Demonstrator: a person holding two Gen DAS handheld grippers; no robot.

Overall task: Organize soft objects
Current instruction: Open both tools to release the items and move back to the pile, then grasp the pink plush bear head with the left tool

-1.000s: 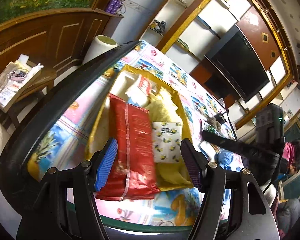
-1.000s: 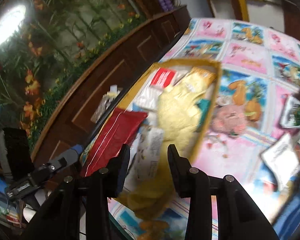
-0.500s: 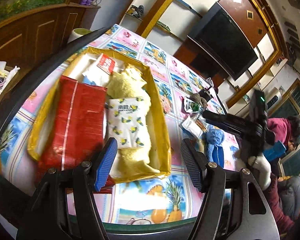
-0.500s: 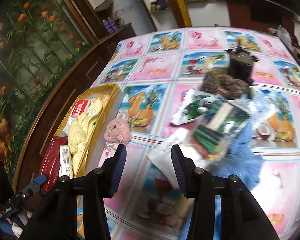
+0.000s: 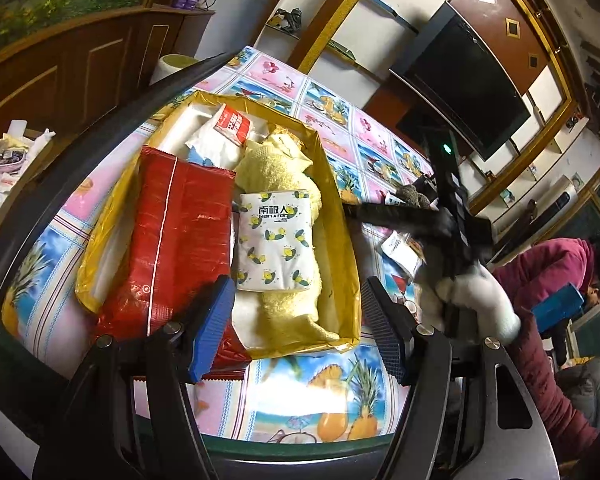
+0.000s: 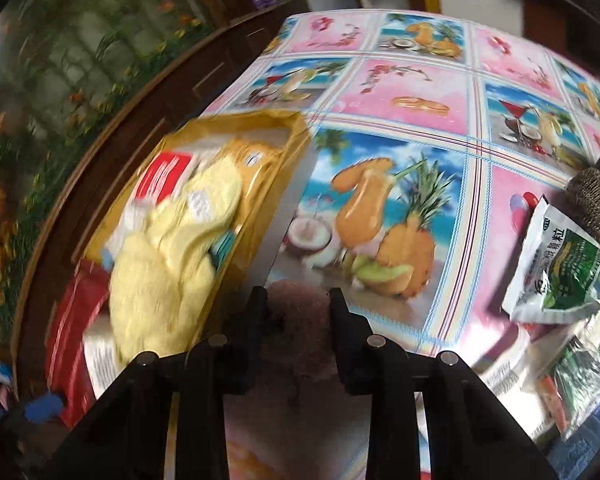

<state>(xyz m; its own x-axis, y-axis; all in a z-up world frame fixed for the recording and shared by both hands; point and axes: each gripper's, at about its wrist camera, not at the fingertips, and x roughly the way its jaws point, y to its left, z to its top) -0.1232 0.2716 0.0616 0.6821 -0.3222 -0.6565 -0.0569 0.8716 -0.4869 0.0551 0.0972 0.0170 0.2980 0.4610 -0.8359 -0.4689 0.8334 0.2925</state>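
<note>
1. The right tongs [image 6: 296, 300] point steeply down at the bench [image 6: 400, 92], and their jaws have just been closing. A pink plush toy [image 6: 296, 332] fills the gap between them and touches both inner faces, so they appear to be pinching it. The low, centred hold suits a soft body that would squash and slip if caught by an edge.
2. The toy sits on the bench just beside the long outer wall of the yellow box [image 6: 284, 208], not in it. It is probably the next soft piece to go in. The lift has to clear that wall.
3. The left tongs [image 5: 296, 292] hang spread over the near end of the box with nothing between them. They seem to be waiting there, perhaps to steady the box or tidy its load.
4. Inside the box a tissue pack [image 5: 276, 240] lies on a yellow towel [image 5: 276, 164]. A red bag [image 5: 180, 220] overhangs the near wall, and a red-and-white packet [image 5: 232, 124] sits at the far end. The box is crowded, and the barest patch is at its near right corner.
5. Farther right on the bench lie a green-and-white sachet [image 6: 560, 264] and a brown knitted piece [image 6: 596, 196], well apart from the box and not yet sorted.
</note>
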